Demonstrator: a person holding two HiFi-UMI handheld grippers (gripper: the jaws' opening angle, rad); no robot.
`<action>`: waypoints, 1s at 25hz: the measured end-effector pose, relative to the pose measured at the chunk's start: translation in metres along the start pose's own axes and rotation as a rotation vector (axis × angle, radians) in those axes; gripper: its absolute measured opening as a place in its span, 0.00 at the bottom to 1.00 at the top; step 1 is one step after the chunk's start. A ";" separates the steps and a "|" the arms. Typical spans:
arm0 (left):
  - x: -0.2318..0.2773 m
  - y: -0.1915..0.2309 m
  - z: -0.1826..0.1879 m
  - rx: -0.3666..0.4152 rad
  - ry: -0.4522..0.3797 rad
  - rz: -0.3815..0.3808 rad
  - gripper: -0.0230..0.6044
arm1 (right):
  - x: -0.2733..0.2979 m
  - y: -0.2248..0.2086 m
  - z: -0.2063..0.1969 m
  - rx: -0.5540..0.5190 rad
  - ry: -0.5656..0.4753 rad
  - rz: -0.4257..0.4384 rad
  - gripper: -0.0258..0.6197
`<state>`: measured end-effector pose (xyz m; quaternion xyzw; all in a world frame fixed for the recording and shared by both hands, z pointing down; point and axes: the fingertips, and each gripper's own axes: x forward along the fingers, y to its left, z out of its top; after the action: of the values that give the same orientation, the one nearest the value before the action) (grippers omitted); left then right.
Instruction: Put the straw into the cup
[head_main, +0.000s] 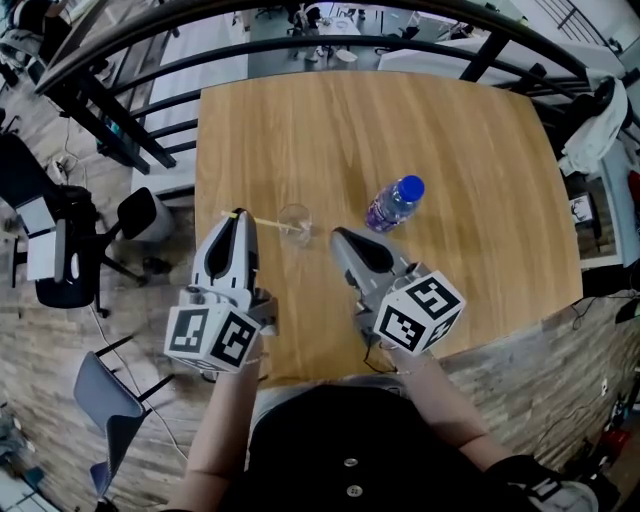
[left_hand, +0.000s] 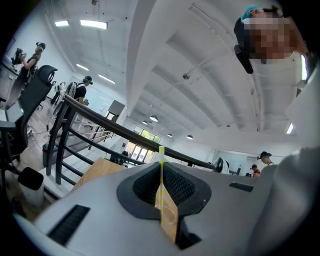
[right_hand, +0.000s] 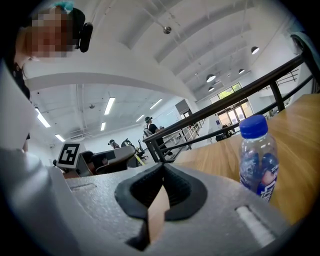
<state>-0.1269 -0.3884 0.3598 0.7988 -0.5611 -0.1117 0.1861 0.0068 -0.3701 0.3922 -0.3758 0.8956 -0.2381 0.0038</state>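
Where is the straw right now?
In the head view the straw is pinched in the left gripper, left of the table's middle. It stretches rightward to the clear cup beside it.

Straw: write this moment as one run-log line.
left gripper: shut on straw | straw: far end at cup | right gripper: shut, empty
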 end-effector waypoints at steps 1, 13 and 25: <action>0.001 0.000 -0.002 0.002 0.004 -0.003 0.08 | 0.001 -0.001 -0.003 0.003 0.007 0.002 0.04; 0.010 0.003 -0.032 -0.019 0.070 0.007 0.09 | 0.007 -0.011 -0.022 0.033 0.056 0.011 0.04; 0.022 0.005 -0.058 -0.019 0.154 -0.020 0.09 | 0.013 -0.016 -0.039 0.067 0.092 0.018 0.04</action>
<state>-0.1013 -0.4011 0.4156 0.8088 -0.5359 -0.0571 0.2354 0.0010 -0.3725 0.4358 -0.3560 0.8898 -0.2847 -0.0228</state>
